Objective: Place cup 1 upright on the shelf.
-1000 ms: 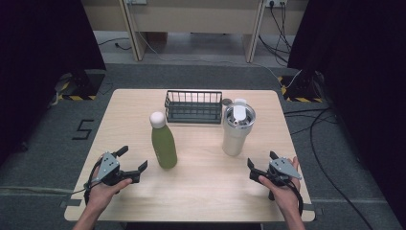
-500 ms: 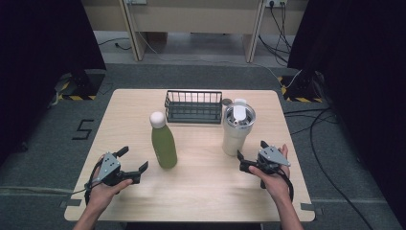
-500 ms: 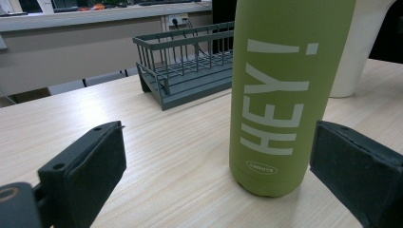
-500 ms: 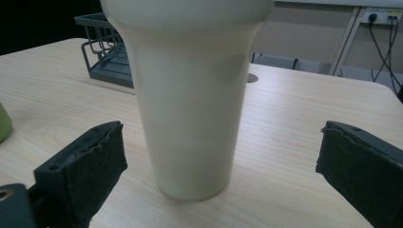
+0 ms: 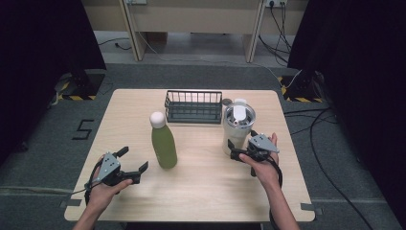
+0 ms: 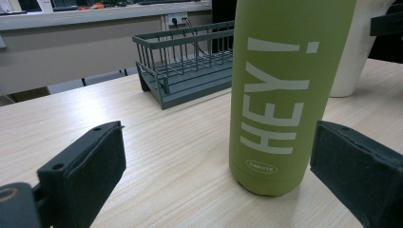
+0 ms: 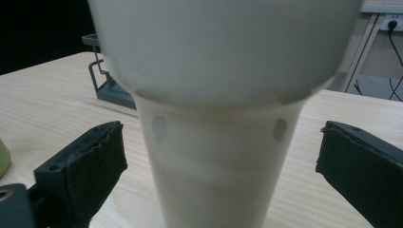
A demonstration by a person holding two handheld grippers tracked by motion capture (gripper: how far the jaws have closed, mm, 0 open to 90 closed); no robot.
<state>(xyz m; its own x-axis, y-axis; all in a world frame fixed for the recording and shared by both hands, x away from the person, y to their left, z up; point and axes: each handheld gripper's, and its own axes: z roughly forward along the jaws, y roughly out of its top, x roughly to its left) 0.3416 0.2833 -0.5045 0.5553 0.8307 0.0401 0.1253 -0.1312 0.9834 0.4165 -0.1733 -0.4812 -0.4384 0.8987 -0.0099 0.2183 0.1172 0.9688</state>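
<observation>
A white tumbler (image 5: 238, 125) with a lidded top stands upright on the table's right half, narrowing toward its base. A green bottle (image 5: 163, 143) with a white cap, lettered "HEY!", stands upright left of it, well apart.

light wood table (image 5: 201, 201) — green bottle (image 5: 163, 142), white tumbler (image 5: 237, 125), dark wire rack (image 5: 193, 106) standing on it

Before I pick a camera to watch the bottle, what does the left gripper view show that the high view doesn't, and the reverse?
Left gripper view: the white HEY! lettering on the green bottle. High view: the bottle's white cap, the right gripper at the white tumbler, its jaws open. Both: the bottle, the wire basket and the wooden table.
</observation>
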